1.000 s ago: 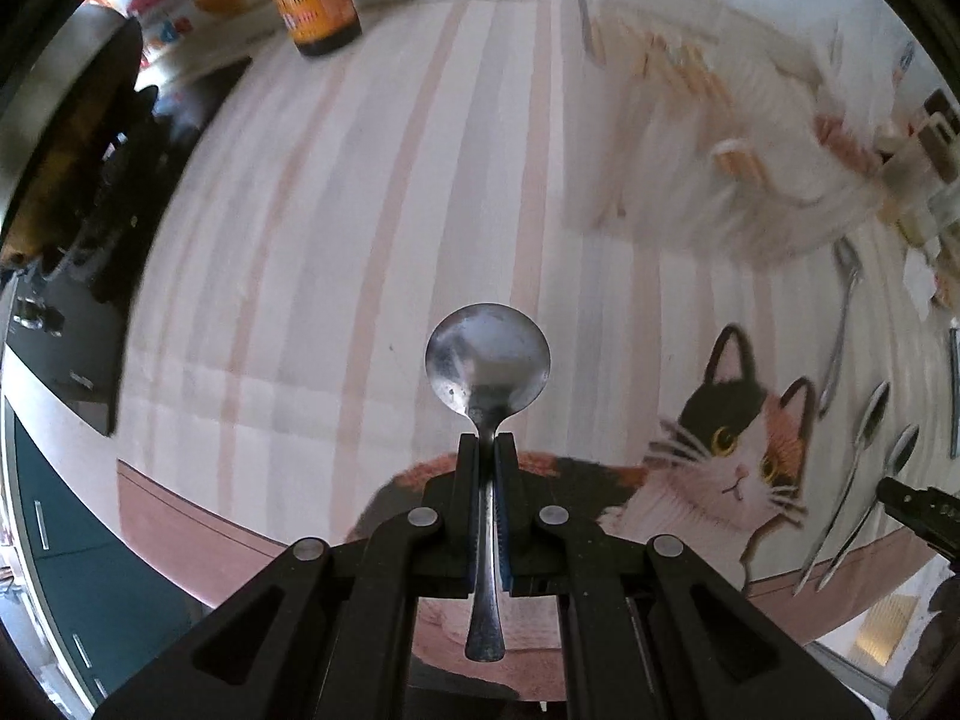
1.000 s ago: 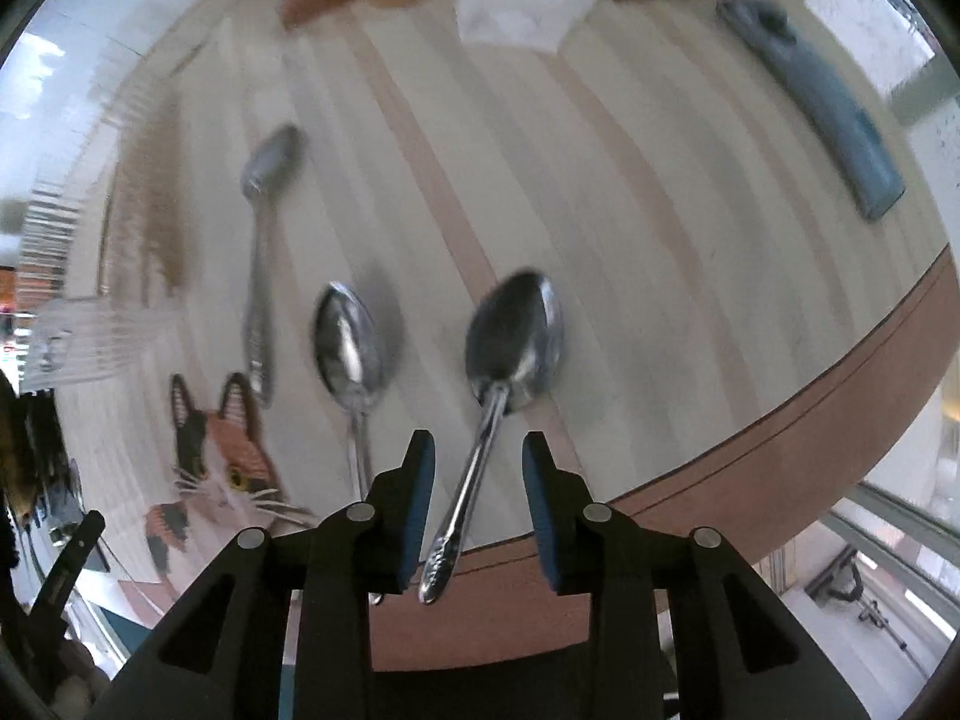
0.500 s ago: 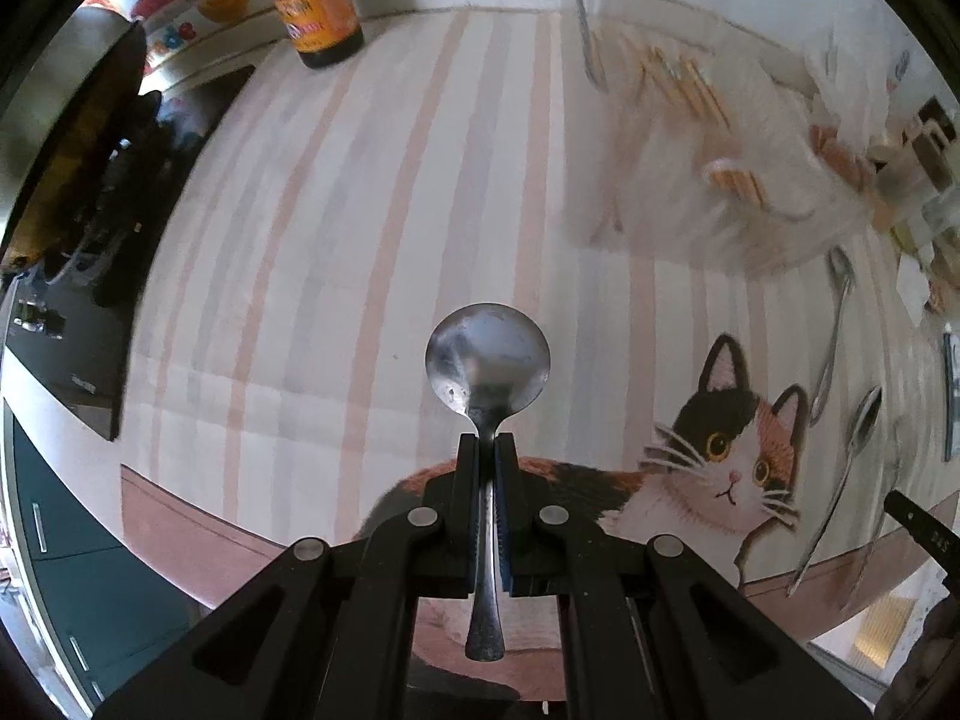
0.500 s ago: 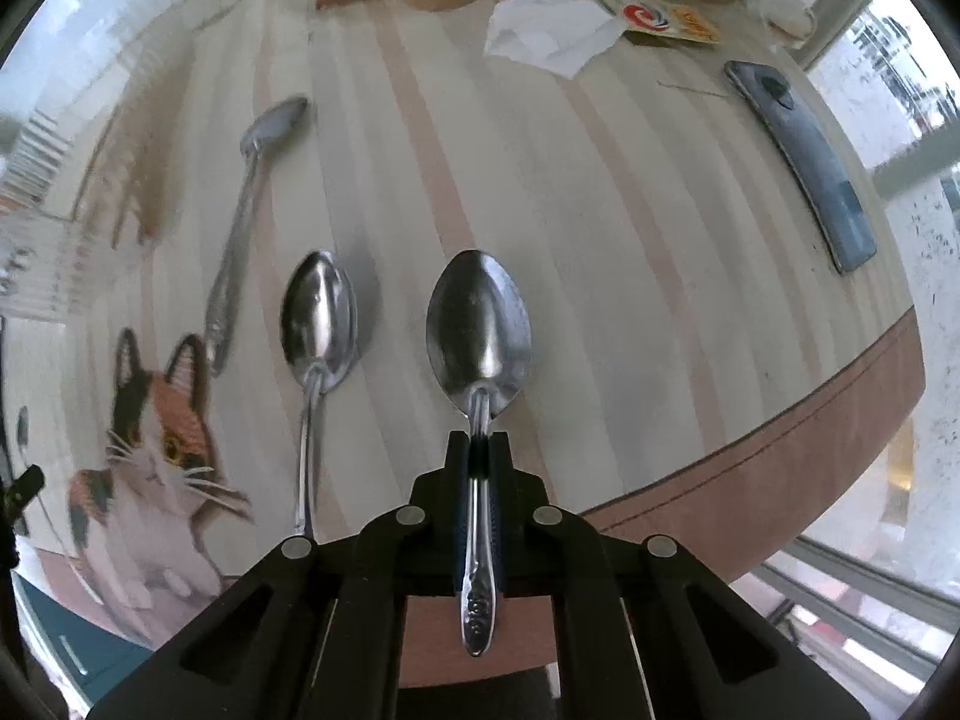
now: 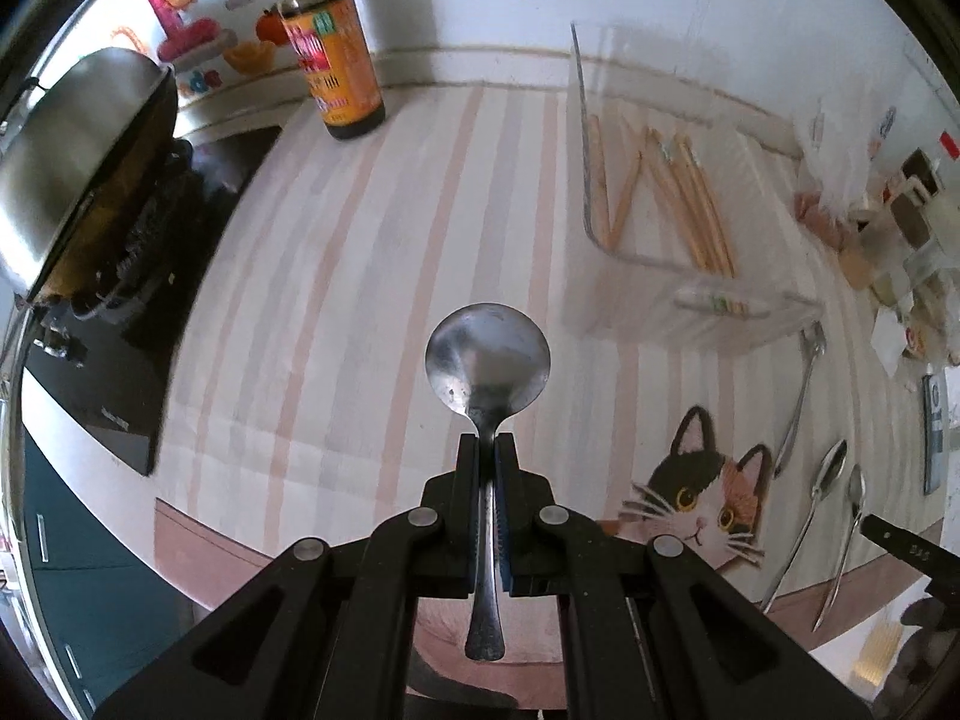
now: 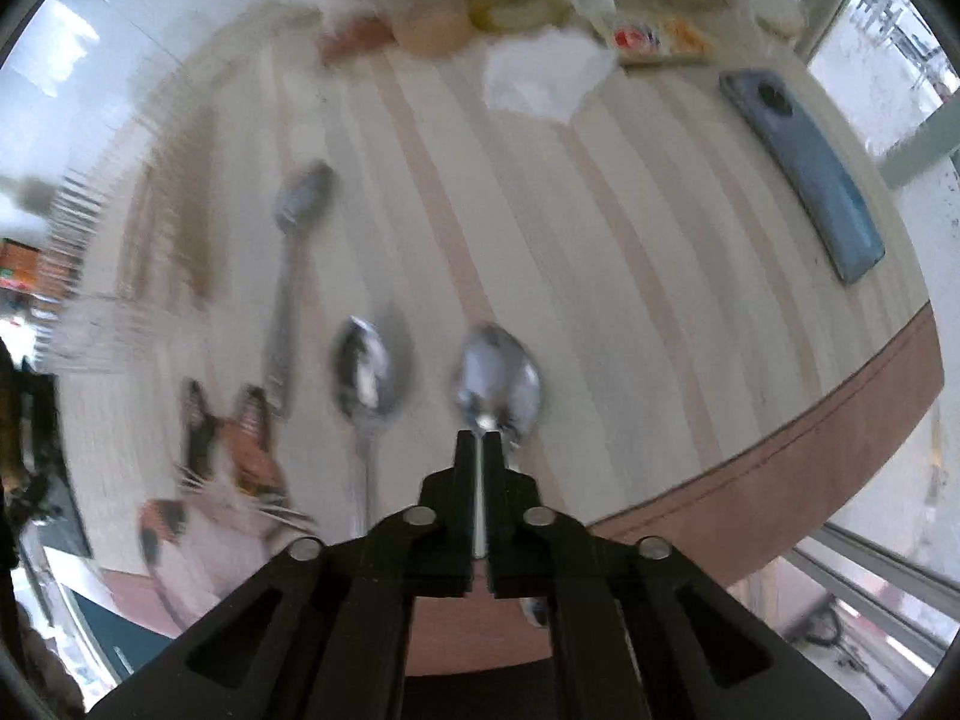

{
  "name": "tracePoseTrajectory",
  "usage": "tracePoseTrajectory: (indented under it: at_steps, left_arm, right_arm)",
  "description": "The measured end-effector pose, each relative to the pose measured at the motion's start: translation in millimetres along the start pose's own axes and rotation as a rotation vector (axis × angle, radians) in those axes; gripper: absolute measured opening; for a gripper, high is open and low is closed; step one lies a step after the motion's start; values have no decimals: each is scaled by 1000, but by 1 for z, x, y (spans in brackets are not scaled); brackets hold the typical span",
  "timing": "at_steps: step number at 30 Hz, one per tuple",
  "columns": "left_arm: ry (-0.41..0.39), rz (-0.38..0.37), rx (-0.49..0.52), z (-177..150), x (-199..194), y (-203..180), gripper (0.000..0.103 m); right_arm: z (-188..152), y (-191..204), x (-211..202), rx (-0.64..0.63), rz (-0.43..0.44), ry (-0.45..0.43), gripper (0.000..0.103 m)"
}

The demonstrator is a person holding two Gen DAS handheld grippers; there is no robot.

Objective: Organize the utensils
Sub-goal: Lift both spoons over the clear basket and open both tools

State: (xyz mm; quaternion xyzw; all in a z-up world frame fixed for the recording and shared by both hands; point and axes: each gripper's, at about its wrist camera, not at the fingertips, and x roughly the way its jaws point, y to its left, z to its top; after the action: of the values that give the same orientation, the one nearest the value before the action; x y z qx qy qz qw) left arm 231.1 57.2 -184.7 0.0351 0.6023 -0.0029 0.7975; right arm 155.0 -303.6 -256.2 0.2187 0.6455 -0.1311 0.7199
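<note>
both grippers pinched spoons

right gripper (image 6: 478, 441) had just closed on a spoon (image 6: 497, 377), lifting; left gripper (image 5: 487, 447) kept its round spoon (image 5: 487, 366).

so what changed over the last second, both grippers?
The right gripper went from open around the rightmost spoon to shut on its handle; the blurred view suggests it is moving. The left gripper stayed shut on its round spoon and swung toward the clear tray. The other two spoons on the cloth lie as before.
</note>
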Motion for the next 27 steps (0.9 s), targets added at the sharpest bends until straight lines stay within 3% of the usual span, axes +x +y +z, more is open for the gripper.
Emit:
tracePoseTrajectory:
  at_steps: [2, 5, 8, 17, 21, 27]
  left_arm:
    - [25, 2, 9, -5, 9, -3, 2]
    - [56, 5, 20, -14, 22, -9, 2]
    - [71, 6, 21, -19, 29, -11, 2]
    - [67, 21, 16, -18, 26, -7, 2]
    - [36, 19, 3, -14, 11, -1, 2]
    - [-72, -14, -26, 8, -37, 8, 2]
  right_arm:
    - [-3, -1, 13, -18, -22, 28, 27]
    - [-6, 2, 32, -52, -77, 60, 26]
    - [-10, 9, 37, -96, -135, 27, 8]
    - [-20, 2, 35, -80, -126, -36, 7]
    - [-16, 10, 19, -68, -102, -81, 7]
    - [-10, 15, -24, -68, -43, -177, 7]
